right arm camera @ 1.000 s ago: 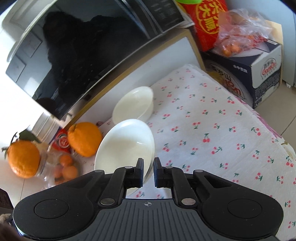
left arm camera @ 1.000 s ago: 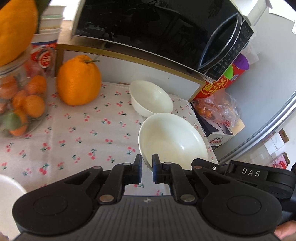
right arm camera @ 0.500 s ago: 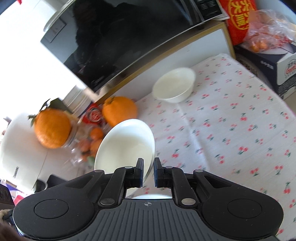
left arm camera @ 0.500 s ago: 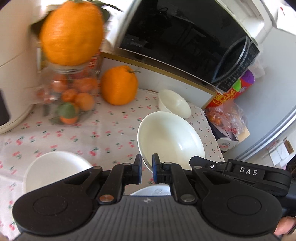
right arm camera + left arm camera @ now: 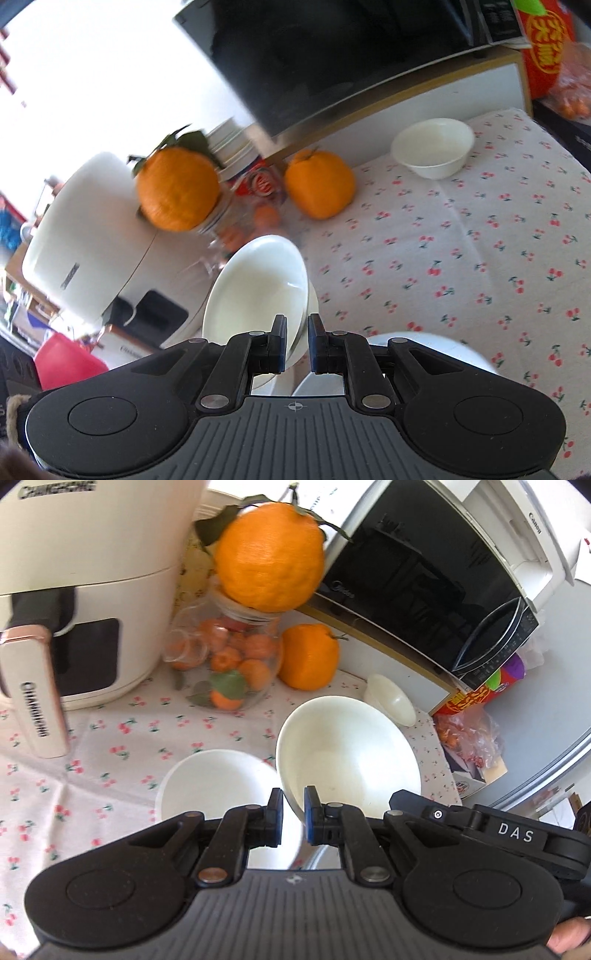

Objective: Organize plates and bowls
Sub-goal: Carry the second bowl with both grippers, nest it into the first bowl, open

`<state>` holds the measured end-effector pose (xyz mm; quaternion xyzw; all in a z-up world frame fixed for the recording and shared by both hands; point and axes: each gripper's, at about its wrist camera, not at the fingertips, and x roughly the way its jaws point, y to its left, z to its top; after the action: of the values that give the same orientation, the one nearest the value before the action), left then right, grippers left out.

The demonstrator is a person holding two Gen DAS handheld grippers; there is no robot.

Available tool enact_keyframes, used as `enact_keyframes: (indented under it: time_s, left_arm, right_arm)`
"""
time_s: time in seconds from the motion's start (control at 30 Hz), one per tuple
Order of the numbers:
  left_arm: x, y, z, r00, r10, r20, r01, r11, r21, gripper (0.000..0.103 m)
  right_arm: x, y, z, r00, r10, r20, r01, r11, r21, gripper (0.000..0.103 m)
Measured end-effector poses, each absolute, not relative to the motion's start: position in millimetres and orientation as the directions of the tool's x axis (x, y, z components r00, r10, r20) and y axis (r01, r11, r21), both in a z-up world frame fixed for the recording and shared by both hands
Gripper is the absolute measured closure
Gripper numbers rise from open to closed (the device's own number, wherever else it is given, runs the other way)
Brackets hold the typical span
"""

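Observation:
My left gripper [image 5: 293, 806] is shut on the rim of a white bowl [image 5: 351, 760] and holds it above the cherry-print tablecloth [image 5: 110, 746]. Just left of it, below, sits another white bowl [image 5: 218, 786]. A small white bowl [image 5: 391, 703] stands at the back by the microwave stand. My right gripper [image 5: 297, 332] is shut on the rim of a second white bowl [image 5: 258, 288], held tilted in the air. Under it, part of a white dish [image 5: 424, 350] shows on the cloth. The small bowl [image 5: 434, 146] also shows in the right wrist view.
A white air fryer [image 5: 74, 590] stands at the left. A glass jar of small oranges [image 5: 229, 664] has a big orange [image 5: 269, 554] on top; another orange [image 5: 310, 655] sits beside it. A black microwave [image 5: 424, 579] is at the back. A red tub [image 5: 66, 363] is off the table.
Both grippers have pulled back and swung left with their bowls. The air fryer and the white bowl on the cloth have come into view; the small bowl now lies farther away.

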<state>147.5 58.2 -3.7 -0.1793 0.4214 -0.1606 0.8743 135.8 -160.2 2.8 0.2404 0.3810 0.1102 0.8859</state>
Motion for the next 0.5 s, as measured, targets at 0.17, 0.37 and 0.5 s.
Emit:
enact_keyframes:
  time_s: [0.17,0.37,0.5]
  left_arm:
    - [140.4,79.3,-3.9,0.591,-0.402,-0.699,0.113,0.9,-0.422,0.093]
    - [136.0,95.3,-6.3,0.58,-0.373,-0.724,0.09,0.913,-0.398,0.093]
    - [133.8,100.8,-8.9,0.567,-0.361,-0.74,0.087,0.92,-0.382,0.093]
  right_arm:
    - [133.8,-137.3,0.3,0.658,0.406,-0.635,-0.053,0.865,0.498,0.09]
    - [134.4,-114.9,-3.5,0.62,0.42,-0.662,-0.081,0.874,0.479,0.09]
    - [133.9,-105.8,-7.2,0.593,0.419,-0.687,-0.086,0.882,0.464,0.09]
